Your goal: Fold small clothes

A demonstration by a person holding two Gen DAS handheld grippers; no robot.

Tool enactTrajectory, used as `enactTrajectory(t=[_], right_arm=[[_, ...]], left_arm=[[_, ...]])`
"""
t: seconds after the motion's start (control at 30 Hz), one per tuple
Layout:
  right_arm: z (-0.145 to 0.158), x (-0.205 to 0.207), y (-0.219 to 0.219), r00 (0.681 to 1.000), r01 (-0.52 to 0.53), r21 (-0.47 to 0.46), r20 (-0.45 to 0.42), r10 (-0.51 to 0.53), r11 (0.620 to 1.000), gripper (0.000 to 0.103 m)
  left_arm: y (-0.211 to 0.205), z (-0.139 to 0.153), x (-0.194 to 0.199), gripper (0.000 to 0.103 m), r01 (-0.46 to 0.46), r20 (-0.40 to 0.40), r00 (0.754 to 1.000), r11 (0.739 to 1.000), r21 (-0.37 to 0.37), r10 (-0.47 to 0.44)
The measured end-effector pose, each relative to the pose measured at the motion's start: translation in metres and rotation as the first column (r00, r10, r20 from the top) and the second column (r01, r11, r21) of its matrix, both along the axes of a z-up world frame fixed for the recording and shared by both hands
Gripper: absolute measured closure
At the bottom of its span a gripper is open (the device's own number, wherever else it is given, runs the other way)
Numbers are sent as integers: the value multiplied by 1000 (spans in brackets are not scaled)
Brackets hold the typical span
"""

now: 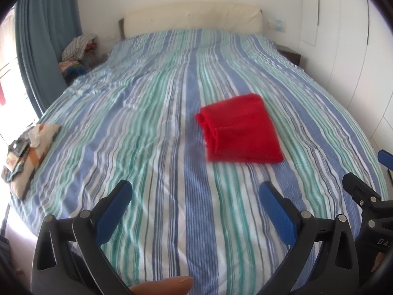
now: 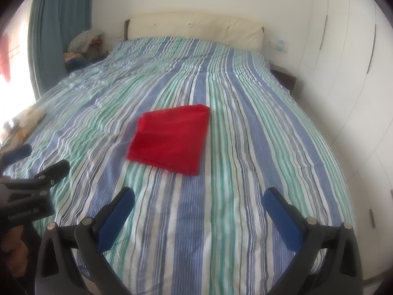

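Observation:
A red garment (image 1: 242,129) lies folded into a compact rectangle on the striped bedspread (image 1: 147,127); it also shows in the right wrist view (image 2: 170,139). My left gripper (image 1: 195,189) is open and empty, held above the bed short of the garment. My right gripper (image 2: 199,195) is open and empty, also short of the garment. The right gripper shows at the right edge of the left wrist view (image 1: 363,172). The left gripper shows at the left edge of the right wrist view (image 2: 36,159).
A folded patterned cloth pile (image 1: 27,147) lies at the bed's left edge. A heap of clothes (image 1: 77,51) sits beside the headboard (image 1: 191,19). Blue curtains (image 1: 41,36) hang at left, white wardrobe doors (image 2: 343,49) at right.

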State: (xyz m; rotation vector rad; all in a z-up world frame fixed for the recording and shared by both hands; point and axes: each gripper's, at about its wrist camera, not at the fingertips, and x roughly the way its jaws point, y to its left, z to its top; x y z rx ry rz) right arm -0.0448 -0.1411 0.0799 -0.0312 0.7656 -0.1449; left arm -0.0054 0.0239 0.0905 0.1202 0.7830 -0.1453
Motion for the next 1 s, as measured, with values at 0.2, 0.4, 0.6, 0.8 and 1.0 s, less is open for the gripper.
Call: enactTrajectory(t=[0.2,0.4,0.6,0.8,1.0], right_arm=[[0,1,0,1000,11,-1,3,-11,1000,0],[0,0,-1,1000,9,-1,4,-9,1000,0],[0,-1,0,1000,14,4,6,-14,1000,0],[0,-2,2,1000,19,-1,4,-19,1000,0],[-1,-3,2,1000,27,7,2,-27,1000,0]], left_arm=[[-4,-1,-2,0,-1,-1,1000,1000,13,1],[-5,-1,-2,0,-2,1,1000,1000,13,2],[-6,-1,0,0,-5,-13,1000,1000,8,5],[-6,-3,1,0,17,-25,1000,1000,-20,-17],[-9,1,-5,0,28,16,999,1000,-5,-28]])
